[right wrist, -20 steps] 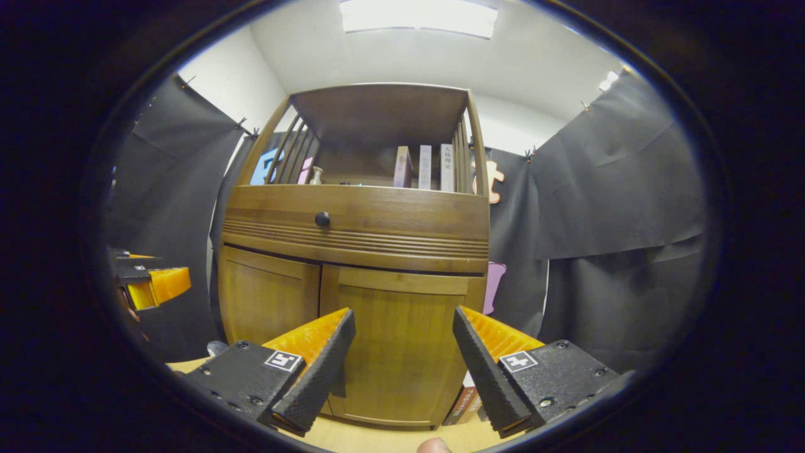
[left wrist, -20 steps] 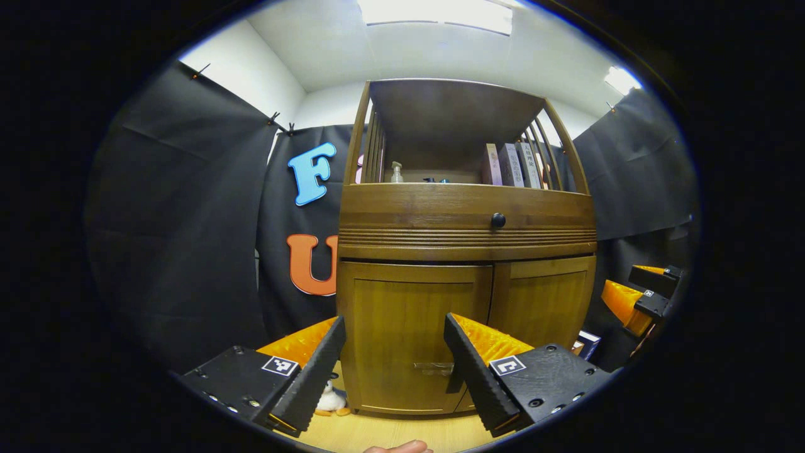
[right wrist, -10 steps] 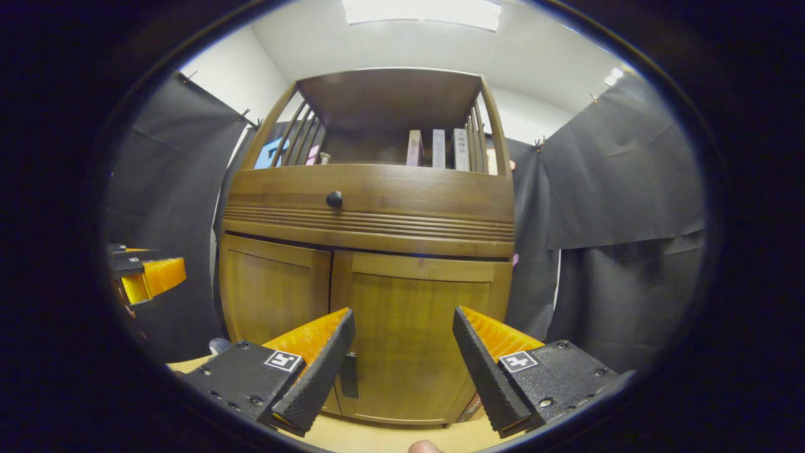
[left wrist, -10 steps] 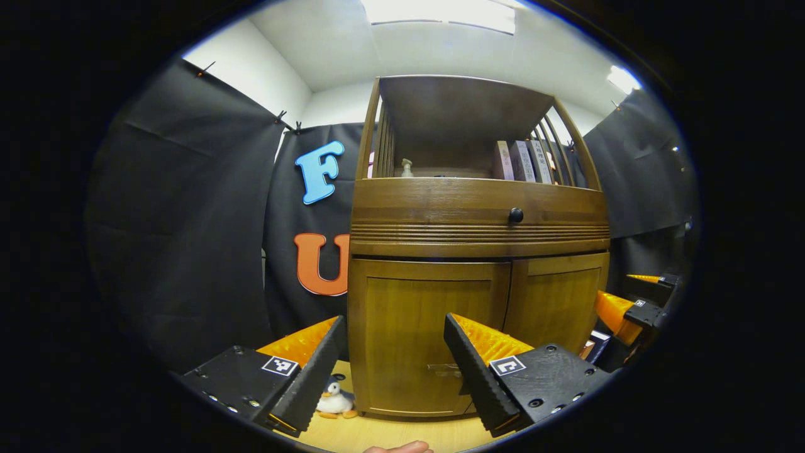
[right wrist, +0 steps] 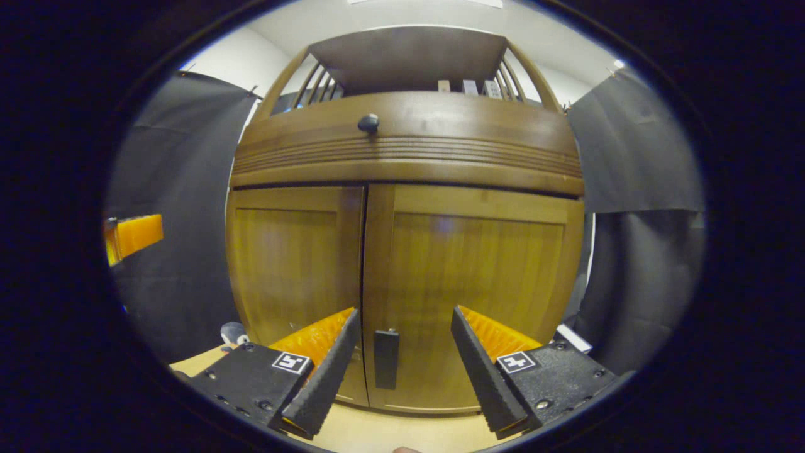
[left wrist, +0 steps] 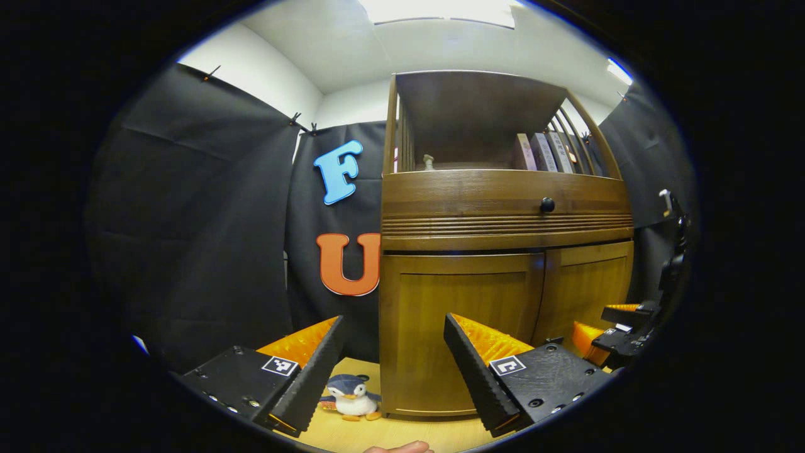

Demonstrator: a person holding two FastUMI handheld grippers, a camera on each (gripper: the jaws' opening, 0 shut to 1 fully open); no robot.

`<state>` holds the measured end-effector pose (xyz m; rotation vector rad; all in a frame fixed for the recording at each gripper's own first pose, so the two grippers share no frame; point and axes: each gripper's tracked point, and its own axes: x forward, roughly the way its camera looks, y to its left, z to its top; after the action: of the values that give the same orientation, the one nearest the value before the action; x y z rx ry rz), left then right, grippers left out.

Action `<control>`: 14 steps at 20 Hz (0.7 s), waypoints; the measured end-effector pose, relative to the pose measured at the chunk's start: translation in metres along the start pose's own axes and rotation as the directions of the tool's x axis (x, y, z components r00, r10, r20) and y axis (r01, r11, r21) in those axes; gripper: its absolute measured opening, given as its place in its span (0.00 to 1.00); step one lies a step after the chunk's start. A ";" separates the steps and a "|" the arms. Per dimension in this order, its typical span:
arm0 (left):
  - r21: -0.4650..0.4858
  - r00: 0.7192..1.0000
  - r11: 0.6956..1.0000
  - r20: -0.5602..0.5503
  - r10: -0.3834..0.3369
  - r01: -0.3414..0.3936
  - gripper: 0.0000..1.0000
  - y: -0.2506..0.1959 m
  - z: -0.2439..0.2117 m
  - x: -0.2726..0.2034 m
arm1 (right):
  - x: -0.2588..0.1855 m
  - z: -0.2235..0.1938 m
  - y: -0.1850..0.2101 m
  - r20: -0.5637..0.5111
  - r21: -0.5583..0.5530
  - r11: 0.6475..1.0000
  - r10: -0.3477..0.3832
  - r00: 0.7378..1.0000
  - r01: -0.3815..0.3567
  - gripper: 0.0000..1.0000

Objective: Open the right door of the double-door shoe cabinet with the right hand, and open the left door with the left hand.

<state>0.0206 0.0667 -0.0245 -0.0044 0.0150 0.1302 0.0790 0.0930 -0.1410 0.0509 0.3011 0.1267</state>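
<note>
Standing upright, right door's handle [right wrist: 385, 358] faces spread right tongs [right wrist: 402, 365].

Your right gripper [right wrist: 402, 352] sits close before the cabinet [right wrist: 409, 151], fingers apart, with the right door [right wrist: 471, 277] straight ahead and its handle [right wrist: 385, 358] between the fingers. The left door [right wrist: 292, 264] lies to the left of it; both doors are closed. A drawer knob [right wrist: 369, 123] sits above the doors, and books [left wrist: 544, 151] stand on the shelf over the drawer. Your left gripper [left wrist: 393, 358] hangs farther back, left of the cabinet. A toy penguin [left wrist: 349, 396] lies on the floor by the cabinet's left corner.
</note>
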 end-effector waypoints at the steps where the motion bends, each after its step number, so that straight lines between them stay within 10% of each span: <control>1: -0.003 1.000 1.000 -0.002 0.008 -0.008 0.94 0.003 0.000 0.000 | 0.007 -0.008 0.004 -0.023 0.013 1.000 0.009 1.000 -0.009 0.92; 14: 0.023 0.996 0.997 -0.051 0.080 -0.079 0.95 0.018 -0.020 0.004 | 0.072 -0.080 0.015 -0.173 -0.001 1.000 0.005 0.985 -0.005 0.51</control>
<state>0.0223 0.0854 -0.0447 0.0140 0.0684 0.2094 0.1210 0.1195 -0.2375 0.0389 0.4748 0.1369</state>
